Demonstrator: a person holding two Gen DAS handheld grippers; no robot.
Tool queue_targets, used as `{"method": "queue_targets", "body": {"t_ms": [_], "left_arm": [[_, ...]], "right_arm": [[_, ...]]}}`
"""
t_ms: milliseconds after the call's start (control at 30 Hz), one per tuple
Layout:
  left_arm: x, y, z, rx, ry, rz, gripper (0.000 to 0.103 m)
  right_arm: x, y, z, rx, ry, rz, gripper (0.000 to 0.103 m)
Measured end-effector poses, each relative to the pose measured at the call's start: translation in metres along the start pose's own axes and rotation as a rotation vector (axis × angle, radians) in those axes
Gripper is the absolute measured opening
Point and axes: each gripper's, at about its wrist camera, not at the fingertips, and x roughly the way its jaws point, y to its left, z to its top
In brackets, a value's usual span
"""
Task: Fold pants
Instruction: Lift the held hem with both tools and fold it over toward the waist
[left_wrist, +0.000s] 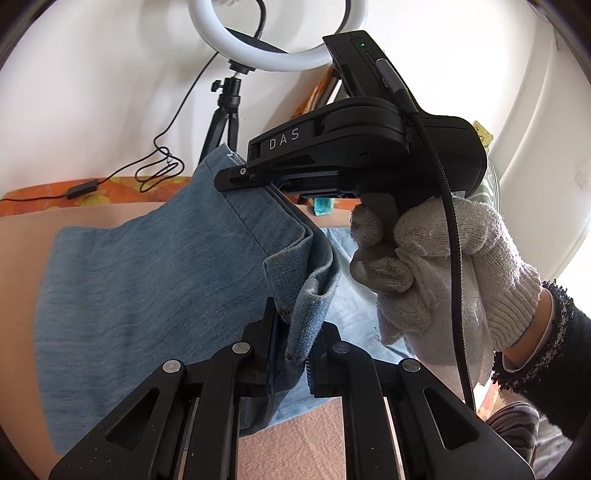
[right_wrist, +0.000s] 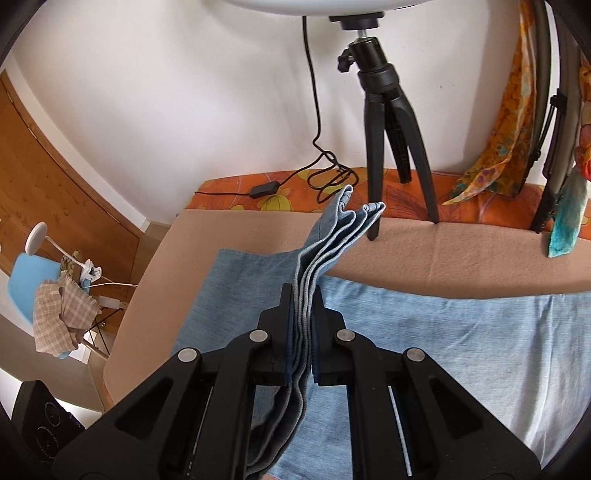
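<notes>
Light blue denim pants (left_wrist: 147, 266) lie across the beige padded table (left_wrist: 22, 258). At the bottom of the left wrist view, my left gripper (left_wrist: 298, 328) is shut on a folded hem corner, lifted off the table. In the same view my right gripper (left_wrist: 231, 177), held by a white-gloved hand (left_wrist: 443, 251), pinches the far end of that raised edge. The right wrist view shows the right gripper (right_wrist: 302, 301) shut on several stacked layers of the pants (right_wrist: 443, 332). These layers stick up past its fingers. The rest of the cloth lies flat on the table (right_wrist: 443, 251) below.
A ring light on a black tripod (right_wrist: 388, 147) stands at the table's back edge, its cable and switch (right_wrist: 258, 190) lying on an orange flowered cover (right_wrist: 472, 192). Colourful cloths (right_wrist: 495, 162) hang at back right. Left of the table stands a blue chair with a checked cloth (right_wrist: 62, 314).
</notes>
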Motion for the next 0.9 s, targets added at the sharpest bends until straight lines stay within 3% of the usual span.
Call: {"method": "queue_targets", "body": {"t_ms": [900], "left_arm": [[0.091, -0.136, 0.027, 0.116, 0.061, -0.164, 0.01]], "right_arm": [[-0.125, -0.145, -0.014, 0.065, -0.095, -0.103, 0.008]]}}
